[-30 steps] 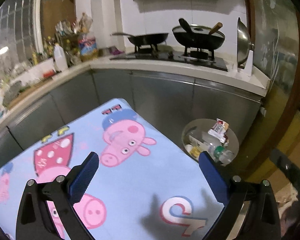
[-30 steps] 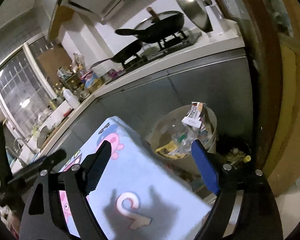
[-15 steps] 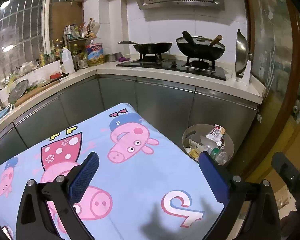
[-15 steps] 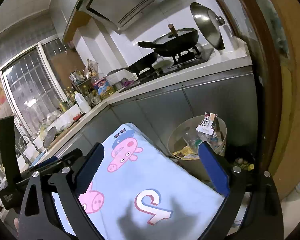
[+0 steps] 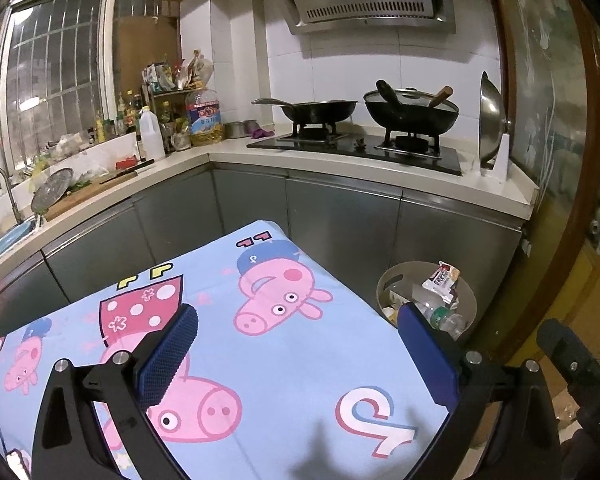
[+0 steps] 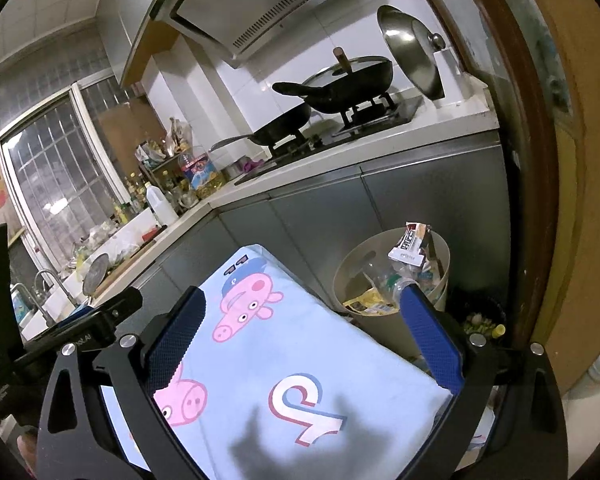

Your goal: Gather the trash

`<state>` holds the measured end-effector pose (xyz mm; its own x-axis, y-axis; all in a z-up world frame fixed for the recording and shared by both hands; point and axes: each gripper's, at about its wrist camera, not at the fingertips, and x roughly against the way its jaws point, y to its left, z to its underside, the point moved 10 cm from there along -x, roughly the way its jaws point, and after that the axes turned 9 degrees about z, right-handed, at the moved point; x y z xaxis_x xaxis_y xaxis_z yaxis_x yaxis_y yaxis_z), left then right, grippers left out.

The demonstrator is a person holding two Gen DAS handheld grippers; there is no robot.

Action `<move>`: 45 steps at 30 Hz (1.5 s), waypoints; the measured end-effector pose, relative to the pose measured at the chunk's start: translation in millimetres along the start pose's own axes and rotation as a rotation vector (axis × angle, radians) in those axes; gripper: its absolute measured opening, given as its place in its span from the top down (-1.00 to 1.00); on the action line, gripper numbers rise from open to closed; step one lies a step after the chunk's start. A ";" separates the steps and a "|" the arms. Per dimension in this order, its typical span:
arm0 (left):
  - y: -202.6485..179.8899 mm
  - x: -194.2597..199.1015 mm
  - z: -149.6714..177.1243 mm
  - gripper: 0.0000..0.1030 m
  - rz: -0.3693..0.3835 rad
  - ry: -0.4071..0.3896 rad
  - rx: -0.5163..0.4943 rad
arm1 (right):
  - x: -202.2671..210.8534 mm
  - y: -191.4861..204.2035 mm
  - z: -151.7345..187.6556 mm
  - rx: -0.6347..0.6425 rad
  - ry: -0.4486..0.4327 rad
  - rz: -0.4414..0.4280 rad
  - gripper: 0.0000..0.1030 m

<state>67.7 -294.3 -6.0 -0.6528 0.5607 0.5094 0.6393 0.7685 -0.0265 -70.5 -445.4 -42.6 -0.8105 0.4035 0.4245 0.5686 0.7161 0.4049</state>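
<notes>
A round beige trash bin stands on the floor against the grey cabinets, past the table's far right corner. It holds a snack wrapper, a clear plastic bottle and other scraps. My left gripper hovers open over the cartoon-pig tablecloth, with nothing between its blue pads. My right gripper is open wide and empty above the same cloth. Beyond its right fingertip I see the bin, the wrapper sticking up at the rim and the bottle.
An L-shaped counter carries a stove with two pans, bottles and a sink at the left. A wooden door frame rises right of the bin. Small litter lies on the floor beside the bin. The left gripper's body shows at the left.
Both grippers have drawn back and risen, so the bin looks smaller and more of the kitchen shows. The right gripper's jaws have spread a little wider. Nothing was picked up.
</notes>
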 end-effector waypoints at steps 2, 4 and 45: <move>0.2 0.5 -0.2 -0.93 0.000 0.000 0.001 | 0.6 -0.7 0.2 0.001 -0.004 0.005 -0.87; 0.7 0.6 -0.2 -0.93 -0.003 -0.001 -0.002 | 0.2 -2.5 -0.5 -0.002 -0.005 0.008 -0.87; -7.3 -12.5 13.9 -0.93 -0.018 0.057 -0.016 | -25.9 -15.2 22.4 -0.035 0.077 0.004 -0.87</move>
<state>65.6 -302.6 -24.1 -0.6404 0.5279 0.5579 0.6342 0.7732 -0.0036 -61.2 -454.0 -77.9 -0.7956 0.3604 0.4869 0.5776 0.6938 0.4301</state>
